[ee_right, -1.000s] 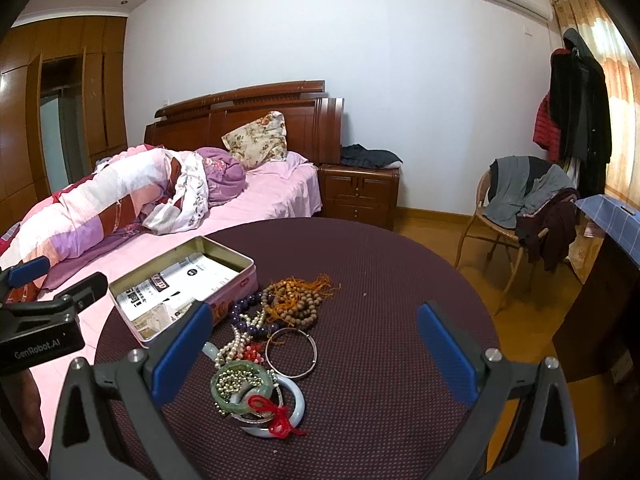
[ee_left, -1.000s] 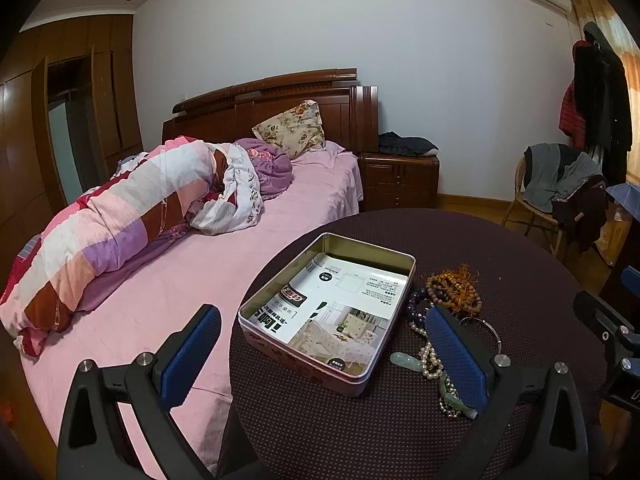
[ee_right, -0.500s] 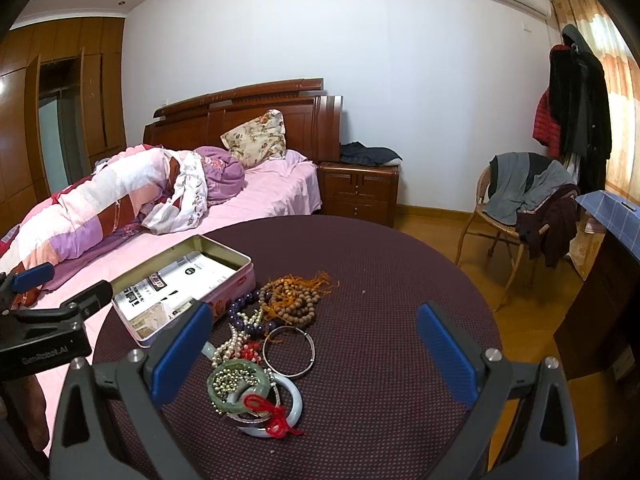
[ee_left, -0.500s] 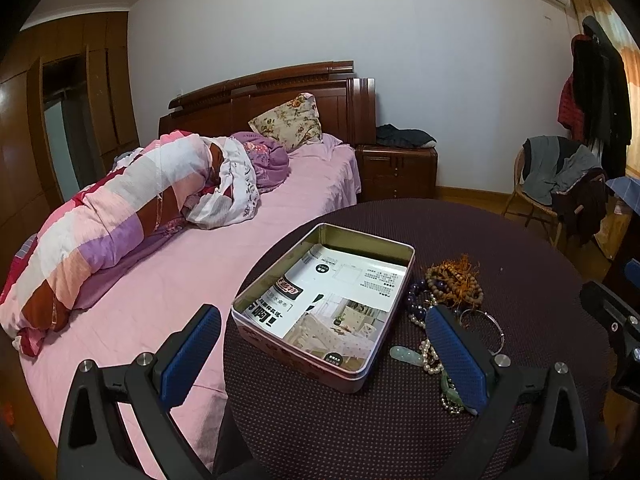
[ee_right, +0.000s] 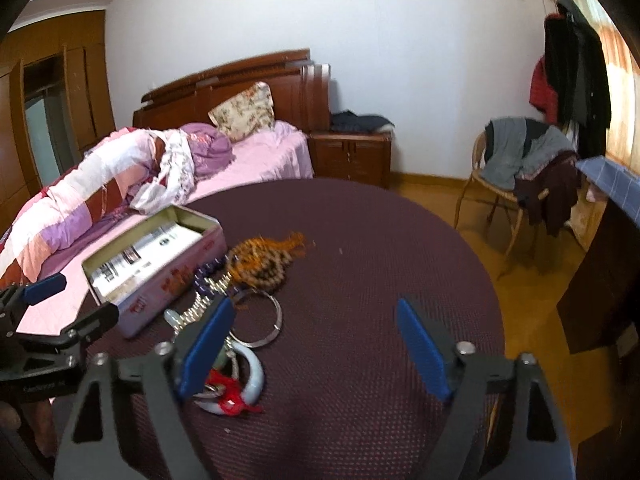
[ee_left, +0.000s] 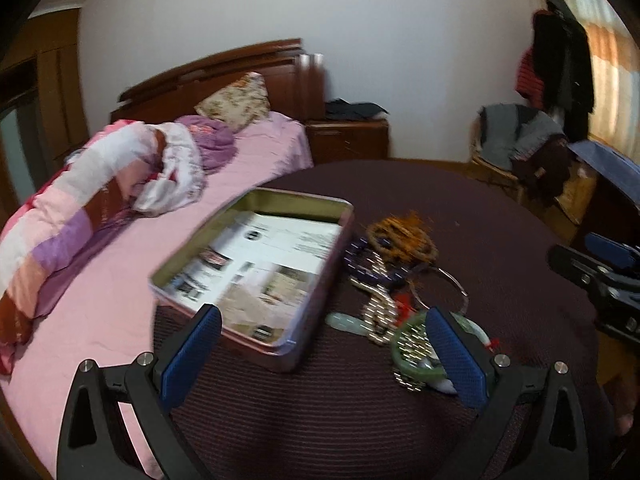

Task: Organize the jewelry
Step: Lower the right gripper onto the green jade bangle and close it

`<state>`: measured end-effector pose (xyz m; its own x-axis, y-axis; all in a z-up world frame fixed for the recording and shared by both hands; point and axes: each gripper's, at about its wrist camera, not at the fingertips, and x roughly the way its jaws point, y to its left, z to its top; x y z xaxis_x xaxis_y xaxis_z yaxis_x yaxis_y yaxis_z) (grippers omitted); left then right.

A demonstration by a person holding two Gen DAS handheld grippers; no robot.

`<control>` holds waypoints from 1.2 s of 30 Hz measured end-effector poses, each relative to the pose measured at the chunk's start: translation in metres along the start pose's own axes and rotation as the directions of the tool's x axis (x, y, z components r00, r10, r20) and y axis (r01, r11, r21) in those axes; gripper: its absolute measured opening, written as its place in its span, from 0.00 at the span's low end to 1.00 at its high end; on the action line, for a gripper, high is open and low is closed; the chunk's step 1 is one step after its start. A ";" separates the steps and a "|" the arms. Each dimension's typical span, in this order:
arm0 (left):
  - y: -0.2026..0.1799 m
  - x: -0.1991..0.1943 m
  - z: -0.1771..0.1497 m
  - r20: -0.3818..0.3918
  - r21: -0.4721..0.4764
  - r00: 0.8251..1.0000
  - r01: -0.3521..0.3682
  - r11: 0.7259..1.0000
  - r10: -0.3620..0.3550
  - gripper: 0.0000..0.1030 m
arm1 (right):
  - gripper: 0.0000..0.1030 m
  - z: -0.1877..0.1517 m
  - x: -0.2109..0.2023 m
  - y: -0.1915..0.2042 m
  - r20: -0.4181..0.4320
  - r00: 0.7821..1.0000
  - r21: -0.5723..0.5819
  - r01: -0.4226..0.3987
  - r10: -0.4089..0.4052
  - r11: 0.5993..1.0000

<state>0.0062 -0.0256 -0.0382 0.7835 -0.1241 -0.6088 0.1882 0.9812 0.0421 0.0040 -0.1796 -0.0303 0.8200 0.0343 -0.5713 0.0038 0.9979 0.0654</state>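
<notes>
An open pink tin box (ee_left: 320, 322) lined with printed paper sits at the left of the round dark-red table (ee_left: 500, 208); it also shows in the right wrist view (ee_right: 176, 280). A jewelry pile lies right of it: brown wooden beads (ee_left: 400, 238), purple beads (ee_left: 362, 260), a pearl strand (ee_left: 378, 312), a thin metal bangle (ee_left: 442, 286), a green jade bangle (ee_left: 416, 372). My left gripper (ee_left: 324, 360) is open, low over the tin's near corner. My right gripper (ee_right: 316, 350) is open and empty, its left finger over the bangles (ee_right: 256, 376).
A pink bed (ee_left: 112, 288) with a rolled quilt lies left of the table. A nightstand (ee_right: 352, 156) stands by the back wall. A chair (ee_right: 516, 176) draped with clothes stands at the right, and a dark cabinet (ee_right: 600, 280) beside it.
Both grippers have moved forward and down toward the table. The left view has swung right, nearer the tin and jewelry. The right gripper now hangs closer over the bangles. Both stay open.
</notes>
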 end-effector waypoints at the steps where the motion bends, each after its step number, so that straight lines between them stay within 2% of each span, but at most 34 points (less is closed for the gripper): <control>1: -0.004 0.004 -0.002 -0.012 0.010 1.000 0.006 1.000 -0.006 0.94 | 0.75 -0.003 0.003 -0.003 -0.014 1.000 0.006 -0.008 0.008 1.000; 4: -0.008 0.012 -0.006 -0.044 0.012 0.999 -0.006 1.000 0.006 0.92 | 0.65 -0.009 0.010 -0.005 -0.061 0.997 0.019 -0.041 0.042 0.999; 8: 0.002 0.010 -0.006 -0.015 0.004 0.997 -0.071 0.998 0.071 0.92 | 0.59 -0.015 0.018 0.012 -0.104 0.987 -0.012 -0.127 0.125 0.992; 11: 0.008 0.011 -0.007 -0.014 -0.005 0.996 -0.088 0.996 0.088 0.92 | 0.48 -0.019 0.032 0.029 -0.159 0.971 -0.036 -0.185 0.177 0.982; 14: 0.008 0.012 -0.009 -0.018 0.005 0.996 -0.085 0.996 0.085 0.92 | 0.43 -0.023 0.044 0.043 -0.197 0.963 -0.065 -0.199 0.183 0.978; 20: 0.013 0.009 -0.009 -0.005 -0.010 0.997 -0.077 0.997 0.077 0.92 | 0.26 -0.021 0.062 0.060 -0.274 0.947 -0.122 -0.205 0.166 0.971; 23: 0.015 0.010 -0.010 -0.006 -0.020 0.998 -0.066 0.998 0.066 0.92 | 0.19 -0.023 0.068 0.057 -0.309 0.932 -0.101 -0.228 0.187 0.968; 25: 0.015 0.011 -0.011 -0.011 -0.020 0.998 -0.059 0.998 0.059 0.92 | 0.13 -0.022 0.067 0.054 -0.309 0.930 -0.089 -0.237 0.199 0.967; 30: 0.014 0.008 -0.010 -0.003 -0.026 0.999 -0.046 0.999 0.046 0.92 | 0.10 -0.016 0.058 0.045 -0.264 0.927 -0.028 -0.283 0.266 0.959; 36: 0.009 0.007 -0.009 -0.005 -0.023 1.000 -0.009 1.000 0.009 0.92 | 0.10 -0.001 0.037 0.023 -0.145 0.951 0.031 -0.270 0.272 0.962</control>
<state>0.0080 -0.0168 -0.0487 0.7820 -0.1144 -0.6127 0.1673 0.9855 0.0294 0.0338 -0.1550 -0.0509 0.6983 0.3117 -0.6444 -0.2001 0.9493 0.2424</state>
